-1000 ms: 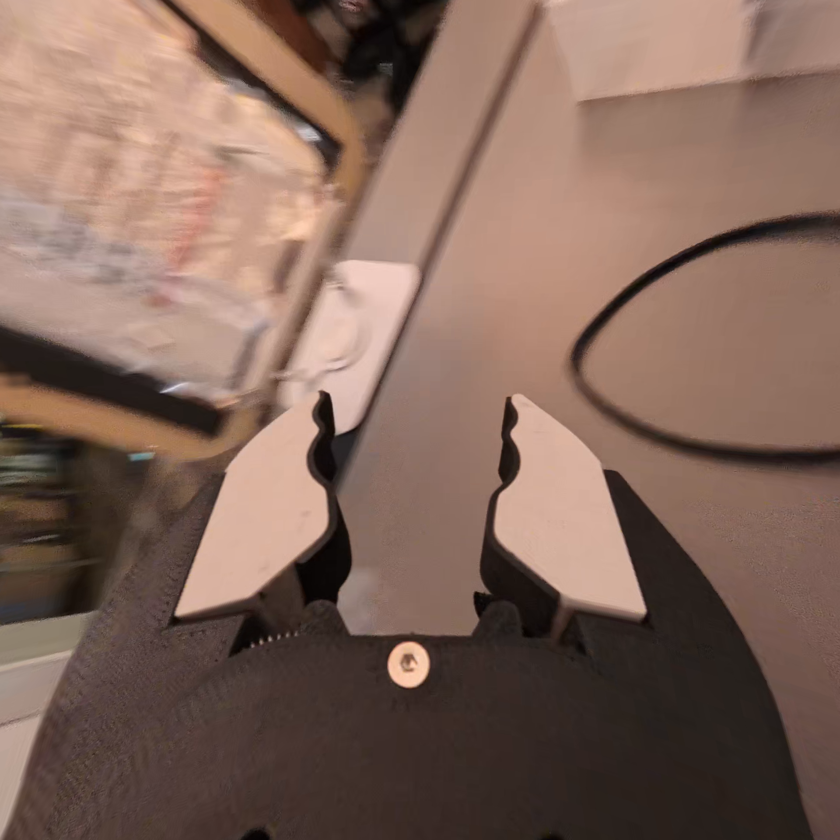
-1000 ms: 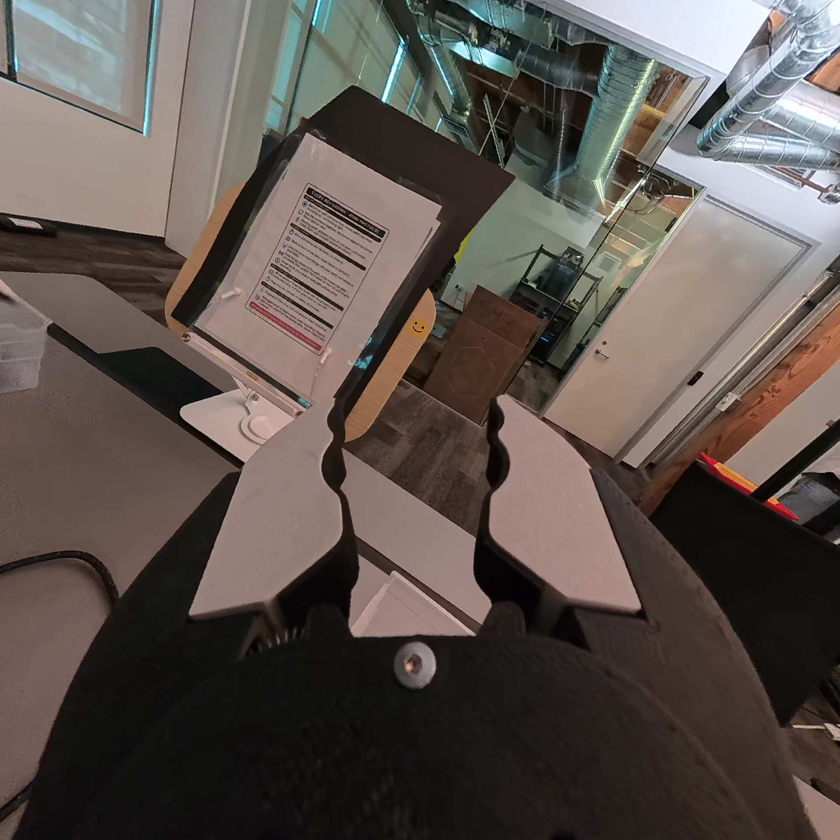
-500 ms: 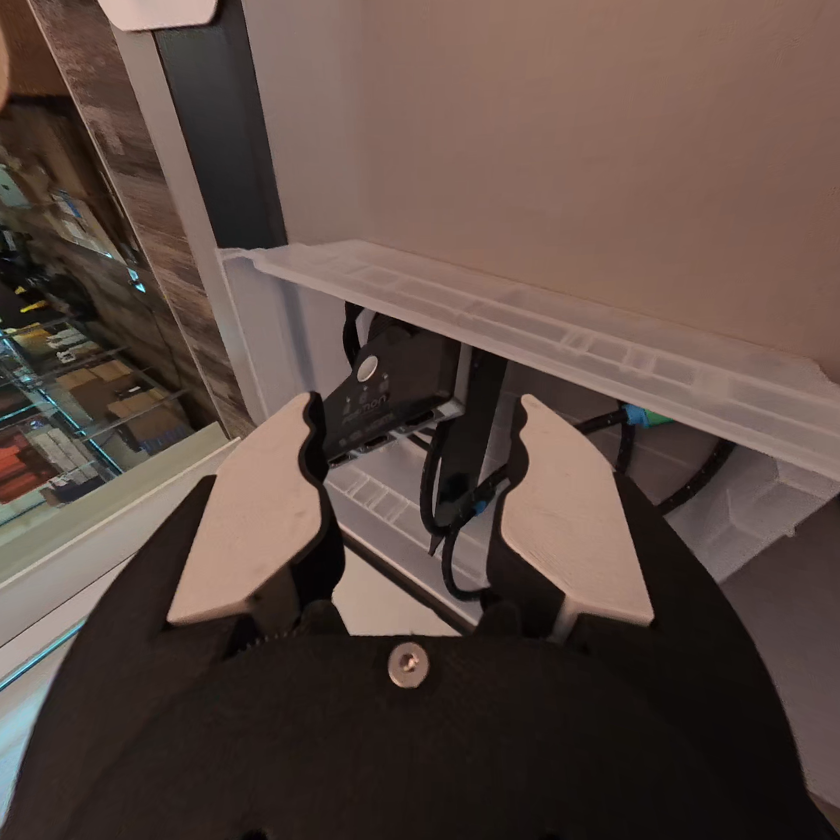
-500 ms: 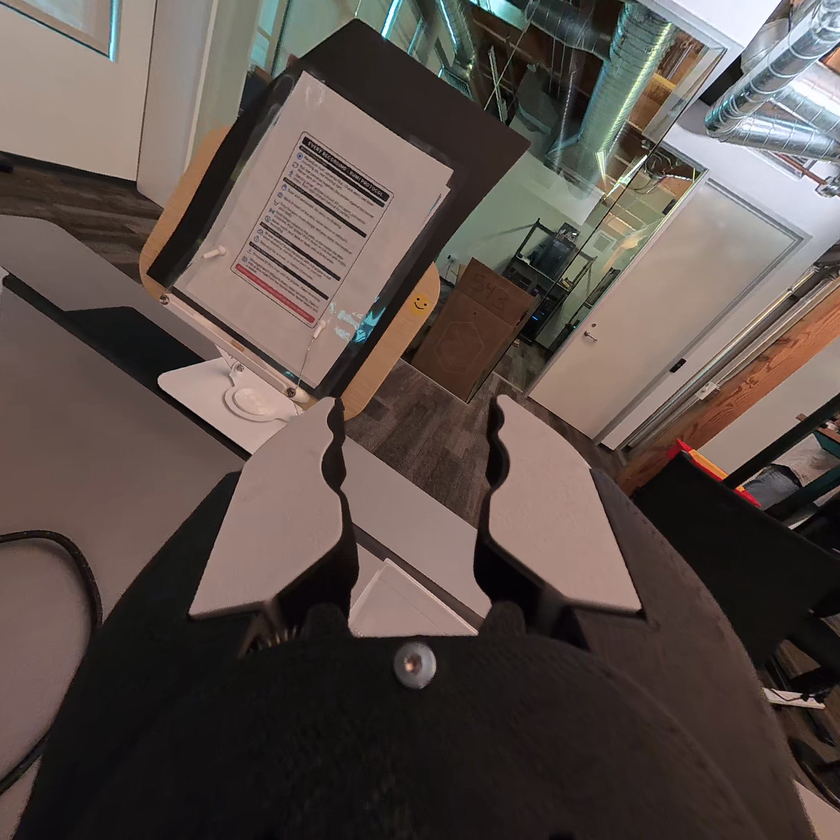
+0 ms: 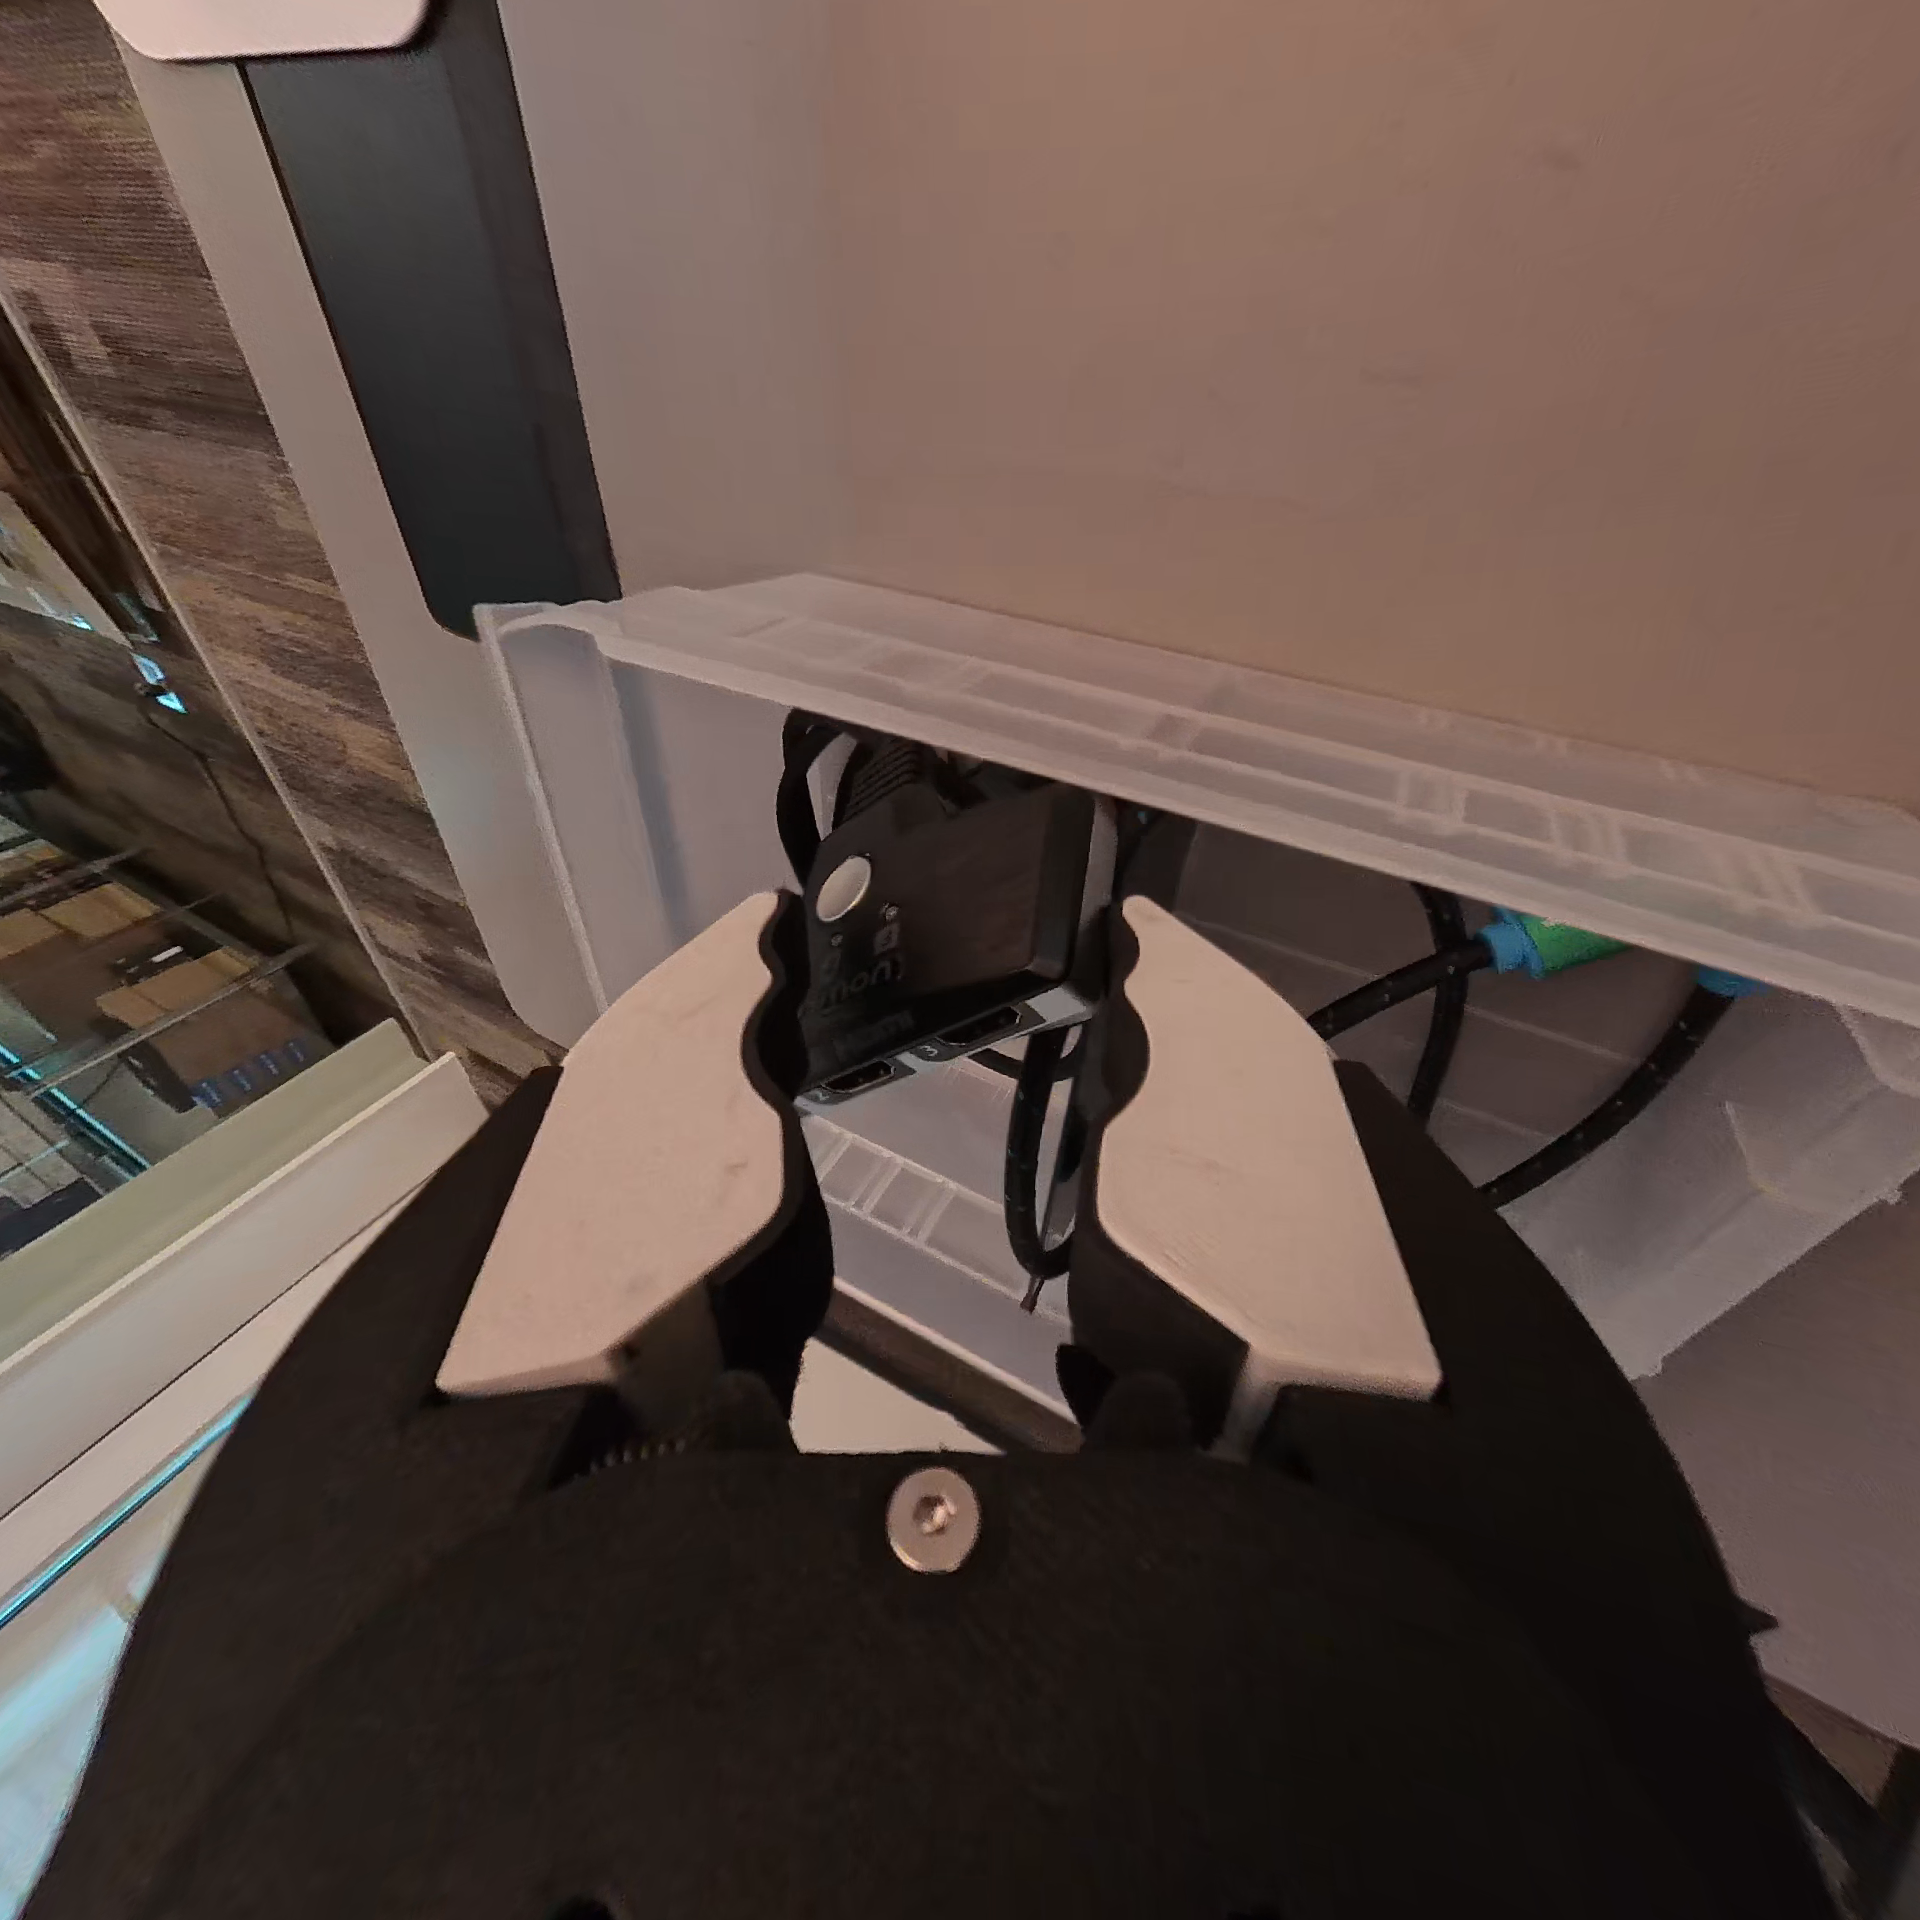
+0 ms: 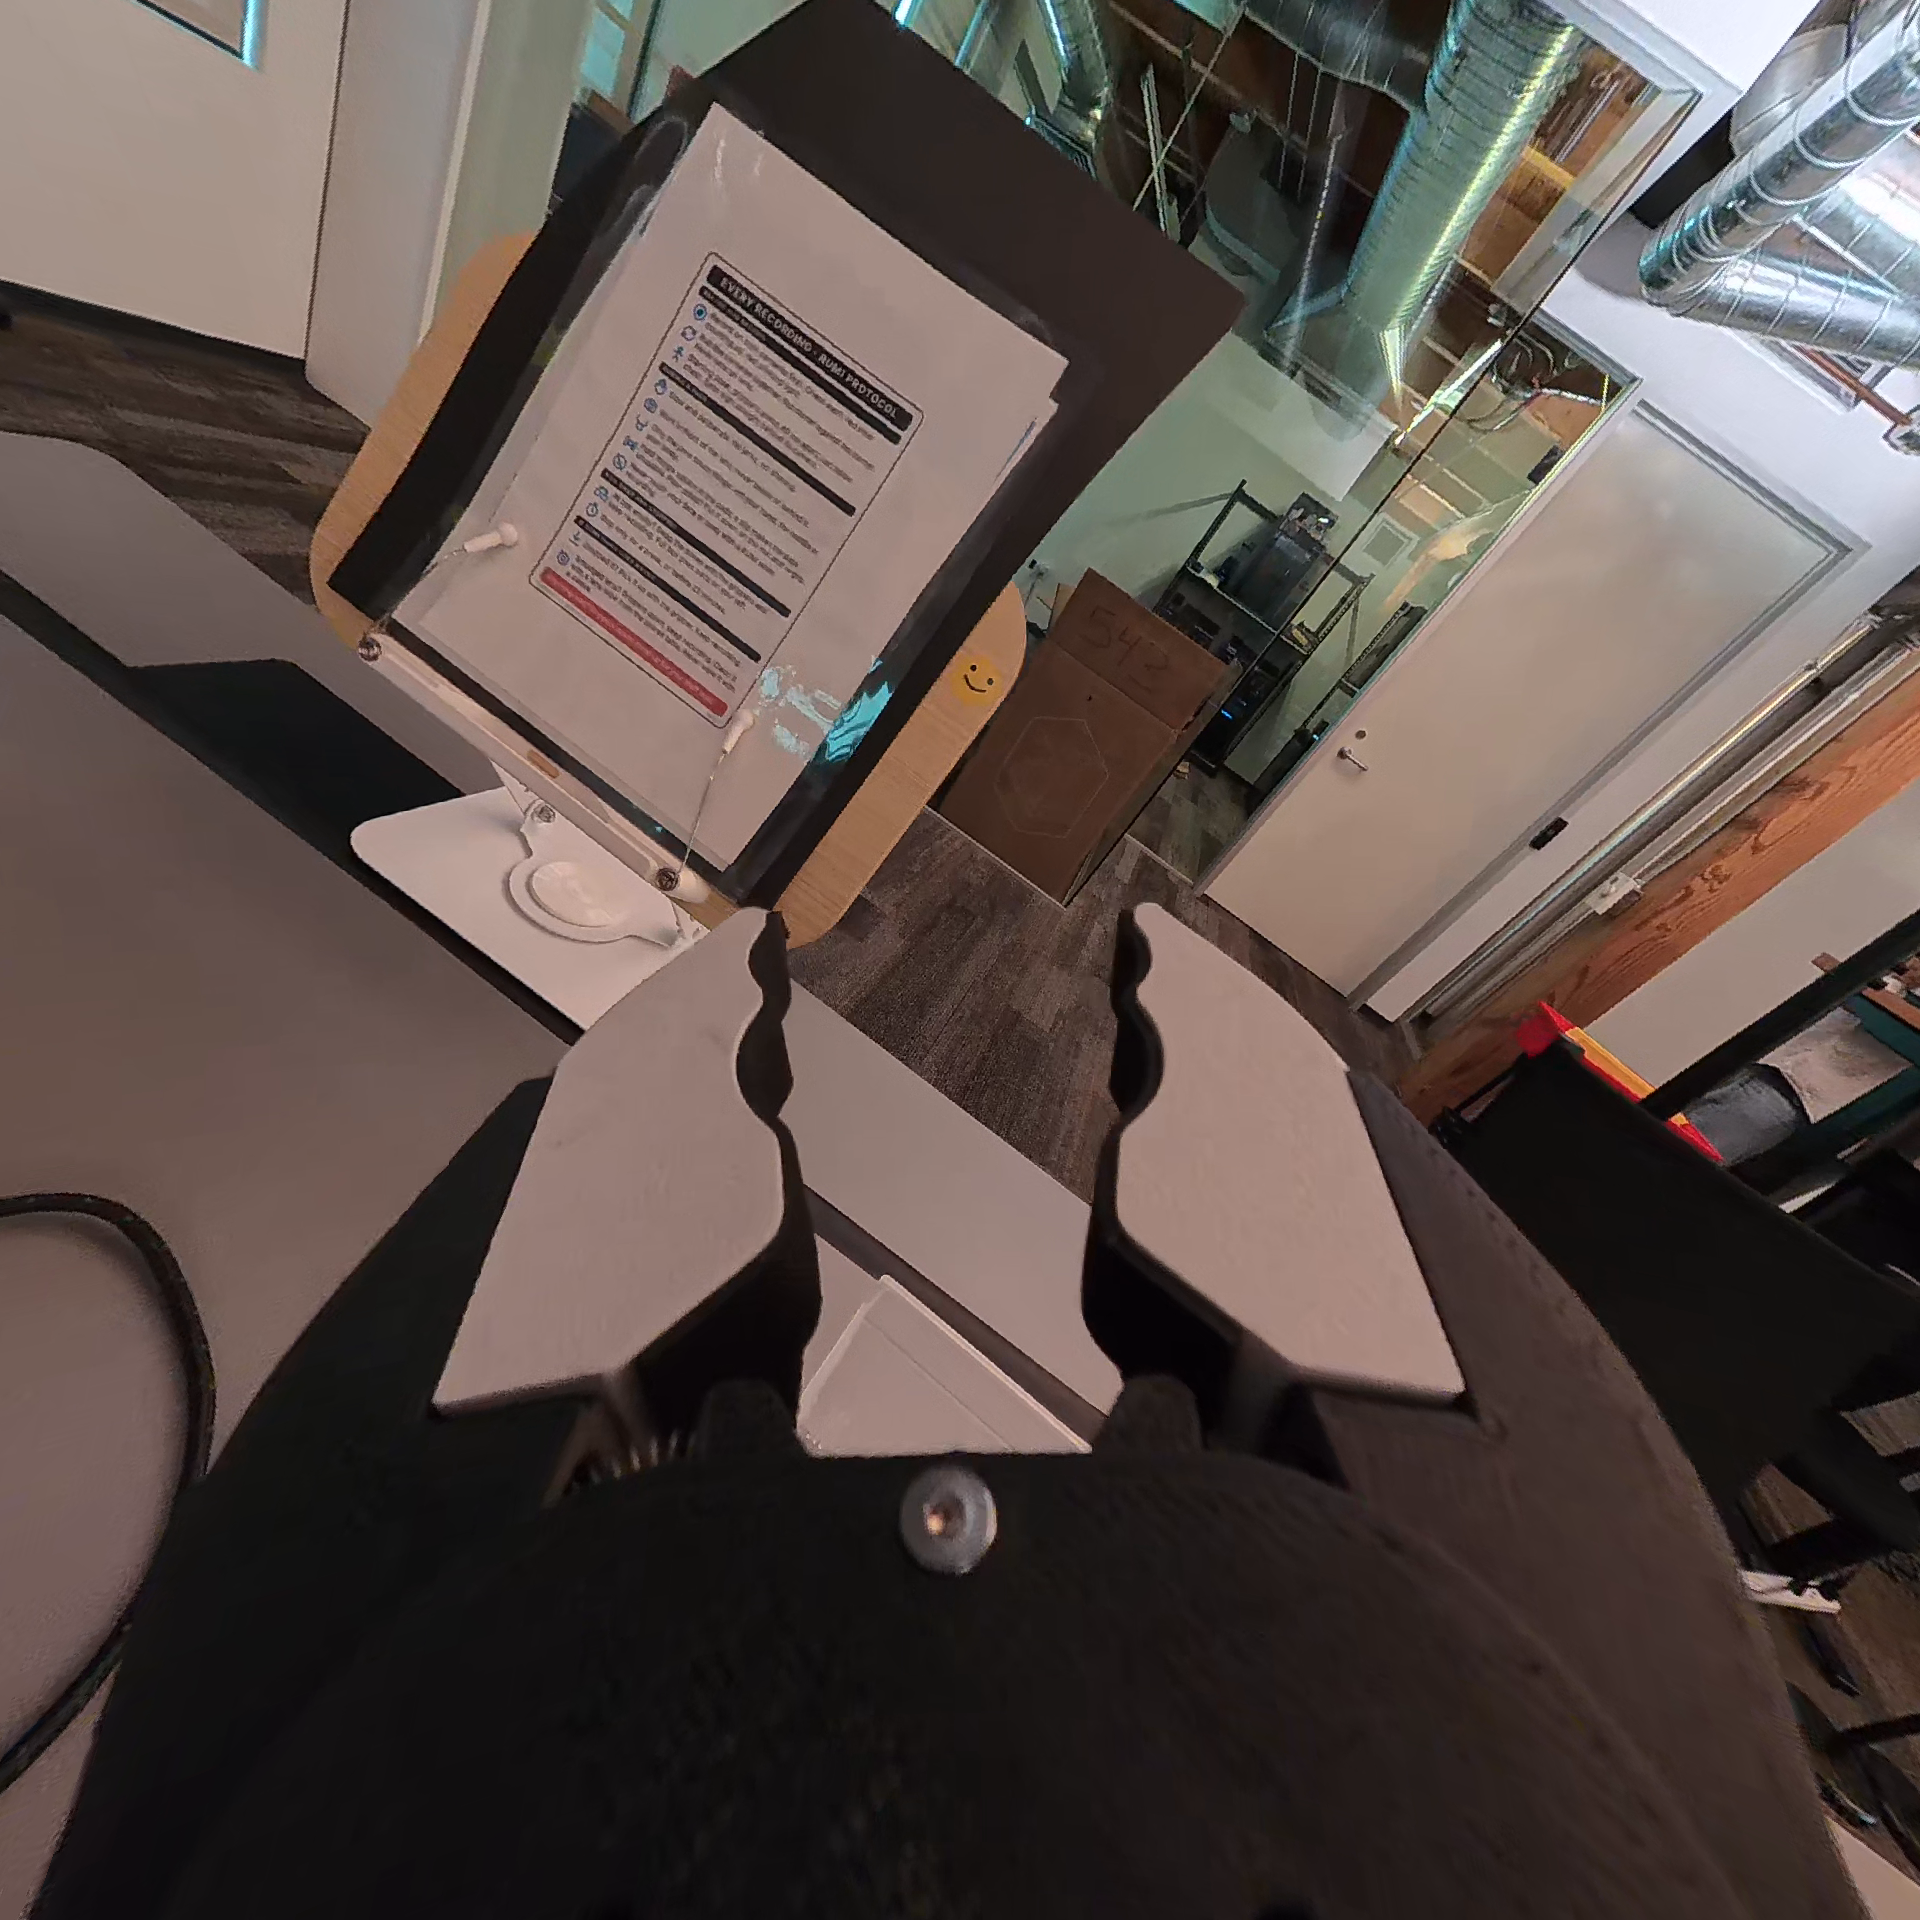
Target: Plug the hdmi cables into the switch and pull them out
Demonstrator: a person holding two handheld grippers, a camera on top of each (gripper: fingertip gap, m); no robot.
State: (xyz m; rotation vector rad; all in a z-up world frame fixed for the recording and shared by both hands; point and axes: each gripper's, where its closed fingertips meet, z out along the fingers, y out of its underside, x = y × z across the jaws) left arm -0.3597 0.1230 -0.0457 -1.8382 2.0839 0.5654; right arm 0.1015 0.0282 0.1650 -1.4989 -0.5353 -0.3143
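The black HDMI switch (image 5: 940, 914) with a round silver button lies in a clear plastic bin (image 5: 1299, 748) turned on its side. Its empty ports face me. A black braided cable (image 5: 1455, 987) with a blue and green tie curls behind it in the bin. My left gripper (image 5: 945, 925) is open, with its fingertips on either side of the switch; I cannot tell whether they touch it. My right gripper (image 6: 951, 935) is open and empty, held above the grey table (image 6: 208, 1039). A loop of black cable (image 6: 166, 1299) lies on the table at its lower left.
A sign holder with a printed sheet (image 6: 727, 499) stands on a white base (image 6: 488, 862) at the table's far edge. Beyond it are a cardboard box (image 6: 1081, 727), a glass wall and a white door (image 6: 1558, 727). A black chair (image 6: 1662, 1247) is at the right.
My left gripper swung from over the table to the bin, then closed in until the switch sits between its fingertips. My right gripper drifted slightly and stays open.
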